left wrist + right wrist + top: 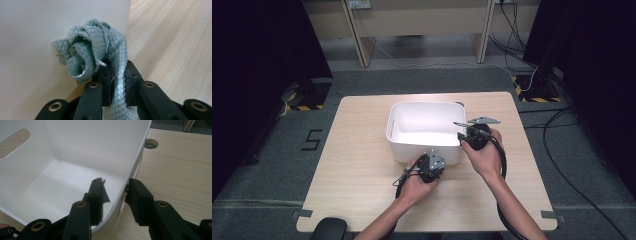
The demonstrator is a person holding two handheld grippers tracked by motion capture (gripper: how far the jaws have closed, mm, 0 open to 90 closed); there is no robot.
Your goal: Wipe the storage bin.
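A white plastic bin (424, 105) stands at the middle of the wooden table (362, 165). My left gripper (432, 164) is at the bin's near outer wall, low by the tabletop. In the left gripper view its jaws (117, 75) are shut on a grey-green quilted cloth (92, 52), whose bunched end presses against the bin's outer wall (30, 50). My right gripper (472, 134) is at the bin's near right corner. In the right gripper view it (113, 183) straddles the bin's wall (87, 145), one jaw inside and one outside, closed on the rim.
A round cable hole (151, 144) lies in the tabletop just past the bin's far right corner. A dark rounded object (329, 229) sits at the table's near left edge. Cables (562, 150) trail over the floor to the right of the table.
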